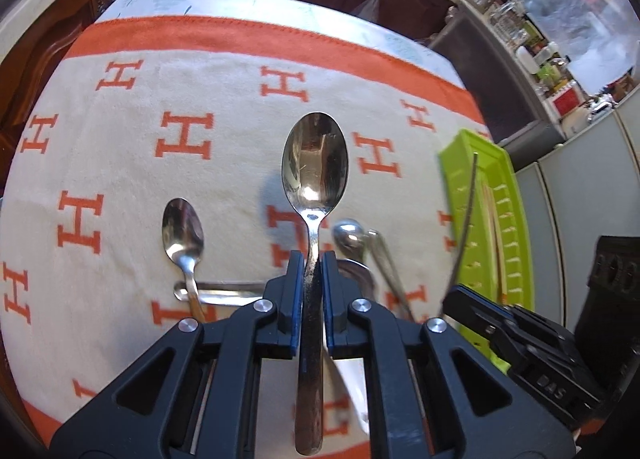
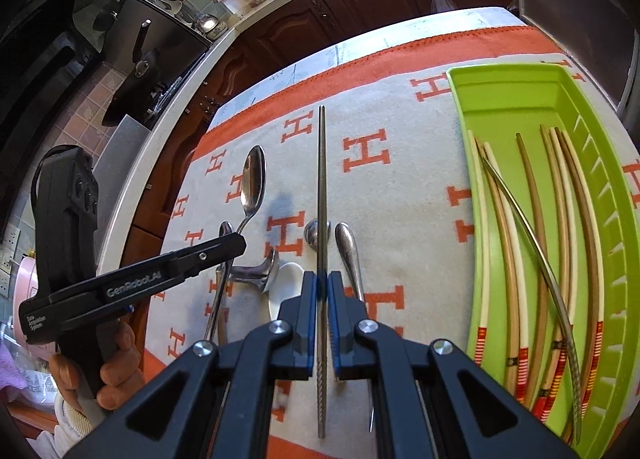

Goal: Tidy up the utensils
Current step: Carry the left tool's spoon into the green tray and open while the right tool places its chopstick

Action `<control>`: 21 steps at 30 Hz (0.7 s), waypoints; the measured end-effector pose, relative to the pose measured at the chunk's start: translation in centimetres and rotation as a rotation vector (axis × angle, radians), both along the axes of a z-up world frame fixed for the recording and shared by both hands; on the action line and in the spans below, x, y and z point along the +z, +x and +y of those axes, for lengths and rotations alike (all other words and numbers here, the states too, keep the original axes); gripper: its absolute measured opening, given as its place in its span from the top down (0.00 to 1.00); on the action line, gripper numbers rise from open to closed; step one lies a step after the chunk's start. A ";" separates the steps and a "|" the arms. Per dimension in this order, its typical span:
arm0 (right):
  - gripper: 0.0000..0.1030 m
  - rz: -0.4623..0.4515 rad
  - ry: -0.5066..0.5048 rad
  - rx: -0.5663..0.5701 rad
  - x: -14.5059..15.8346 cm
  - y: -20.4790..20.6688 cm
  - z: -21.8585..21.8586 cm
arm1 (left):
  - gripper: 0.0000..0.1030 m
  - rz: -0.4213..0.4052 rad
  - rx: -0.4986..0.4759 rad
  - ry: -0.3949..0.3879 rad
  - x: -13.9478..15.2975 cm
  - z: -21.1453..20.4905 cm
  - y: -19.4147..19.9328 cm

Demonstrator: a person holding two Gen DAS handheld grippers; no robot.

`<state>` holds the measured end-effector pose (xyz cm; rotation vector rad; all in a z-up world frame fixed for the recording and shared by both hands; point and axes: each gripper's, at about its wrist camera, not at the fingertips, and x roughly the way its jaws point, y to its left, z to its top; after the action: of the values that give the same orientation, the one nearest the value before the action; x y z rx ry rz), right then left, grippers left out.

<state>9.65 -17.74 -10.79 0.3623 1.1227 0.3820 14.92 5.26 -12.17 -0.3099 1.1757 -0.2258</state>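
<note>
Left hand-held gripper (image 1: 311,259): pinching a large steel spoon (image 1: 314,163) by its handle, bowl forward, lifted above the bench so it can be carried off. Right hand-held gripper (image 2: 322,283): pressed onto a metal chopstick (image 2: 321,187) near its ridged end, shaft pointing straight ahead, held clear of the pile. Green tray (image 2: 508,99): to the right, on the towel (image 2: 400,187); holds wooden chopsticks (image 2: 532,219) laid lengthwise, with one metal chopstick (image 2: 532,231) across them, likely the mate of the held one. Small teaspoon (image 1: 183,231), a white ceramic spoon (image 2: 286,279) and further steel utensils (image 2: 350,251): loose on the towel, apparently unsorted. Judgement: the chopstick probably belongs in the tray.
</note>
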 end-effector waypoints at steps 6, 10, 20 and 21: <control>0.95 -0.016 0.061 -0.022 1.7 -1.3 -1.6 | 0.94 -0.046 -0.048 -0.040 3.6 -2.2 -1.9; 0.95 -0.042 0.101 -0.045 3.7 -2.4 -3.7 | 0.94 -0.069 -0.093 -0.057 5.6 -4.9 -2.7; 0.95 -0.142 0.106 -0.139 9.7 -6.0 -11.1 | 0.94 -0.083 -0.213 -0.087 8.1 -14.6 -3.8; 0.95 -0.150 0.102 -0.149 10.3 -6.6 -11.9 | 0.94 -0.080 -0.225 -0.092 8.2 -15.6 -3.8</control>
<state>3.09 -29.64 -0.46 0.4958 0.9261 0.3298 11.08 -10.38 -3.99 -0.2465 1.1228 -0.4858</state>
